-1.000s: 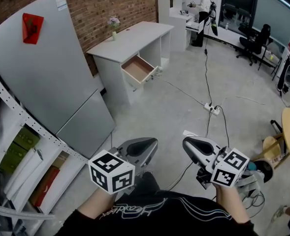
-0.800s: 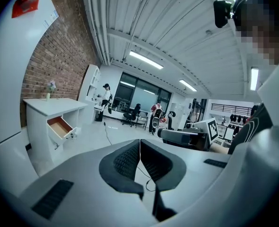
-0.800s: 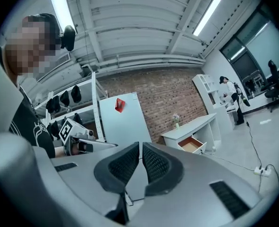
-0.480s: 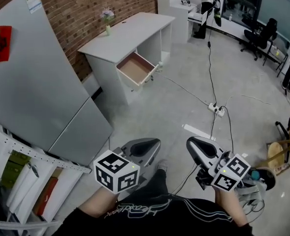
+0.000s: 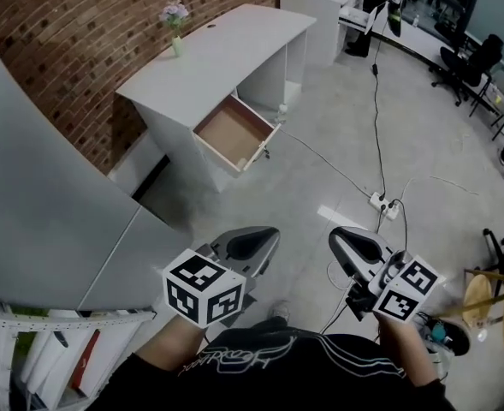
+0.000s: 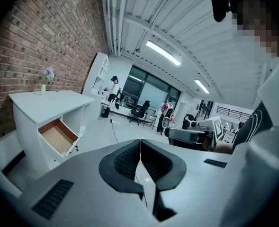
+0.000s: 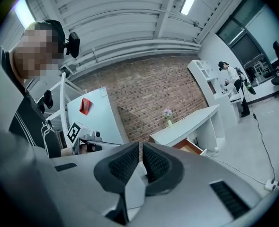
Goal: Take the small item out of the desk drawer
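Note:
The white desk [image 5: 226, 54] stands against the brick wall, far ahead of me. Its wooden drawer [image 5: 232, 133] is pulled open, and its brown bottom shows nothing I can make out. The left gripper view shows the same drawer [image 6: 58, 137] at the left, the right gripper view shows the drawer [image 7: 192, 147] at mid right. My left gripper [image 5: 250, 245] is held low before my body, shut and empty. Beside it, my right gripper [image 5: 352, 245] is also shut with nothing between the pads. Both are well short of the desk.
A small vase of flowers [image 5: 175, 26] stands on the desktop. A large grey panel [image 5: 46, 212] leans at the left above a shelf rack [image 5: 55, 349]. A power strip with cables [image 5: 382, 202] lies on the concrete floor. A wooden stool [image 5: 491, 302] stands at the right.
The view has moved forward toward the desk, so the desk and open drawer look larger and nearer. Both grippers stay shut in the same place before my body.

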A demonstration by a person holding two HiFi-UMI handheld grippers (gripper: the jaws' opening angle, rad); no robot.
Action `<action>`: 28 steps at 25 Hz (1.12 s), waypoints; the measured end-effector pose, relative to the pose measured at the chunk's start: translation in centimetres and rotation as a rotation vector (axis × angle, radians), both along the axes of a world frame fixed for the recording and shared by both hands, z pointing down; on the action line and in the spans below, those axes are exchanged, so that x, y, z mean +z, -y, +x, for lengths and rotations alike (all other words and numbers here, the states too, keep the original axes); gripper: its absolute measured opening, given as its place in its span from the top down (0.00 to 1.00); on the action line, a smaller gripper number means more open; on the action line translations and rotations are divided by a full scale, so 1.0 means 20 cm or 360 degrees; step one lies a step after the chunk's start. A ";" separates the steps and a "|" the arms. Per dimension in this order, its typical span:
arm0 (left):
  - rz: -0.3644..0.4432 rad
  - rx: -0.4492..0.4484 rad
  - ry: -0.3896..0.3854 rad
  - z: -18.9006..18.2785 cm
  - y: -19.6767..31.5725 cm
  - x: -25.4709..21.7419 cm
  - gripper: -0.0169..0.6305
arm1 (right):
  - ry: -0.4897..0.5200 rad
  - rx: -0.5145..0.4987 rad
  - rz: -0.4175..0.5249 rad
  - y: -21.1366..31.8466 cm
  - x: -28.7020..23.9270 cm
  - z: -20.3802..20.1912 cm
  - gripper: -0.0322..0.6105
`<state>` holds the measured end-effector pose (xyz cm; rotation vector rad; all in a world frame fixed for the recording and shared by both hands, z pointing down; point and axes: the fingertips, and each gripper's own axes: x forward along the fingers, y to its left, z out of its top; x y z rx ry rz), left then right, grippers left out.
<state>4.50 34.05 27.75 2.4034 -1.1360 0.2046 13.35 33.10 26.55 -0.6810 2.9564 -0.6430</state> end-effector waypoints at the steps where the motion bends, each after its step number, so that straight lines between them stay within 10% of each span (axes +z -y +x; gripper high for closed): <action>1: -0.0009 -0.0006 -0.0001 -0.01 0.08 0.00 0.94 | 0.0013 0.0006 -0.0008 0.08 -0.01 -0.01 0.87; 11: 0.0039 -0.0114 0.0073 -0.20 0.70 0.08 0.94 | -0.0027 -0.0061 -0.0027 0.61 0.08 -0.11 0.87; 28: -0.0275 -0.0297 0.0311 -0.78 2.20 0.65 0.92 | -0.0019 -0.0195 -0.0331 2.13 0.47 -0.56 0.87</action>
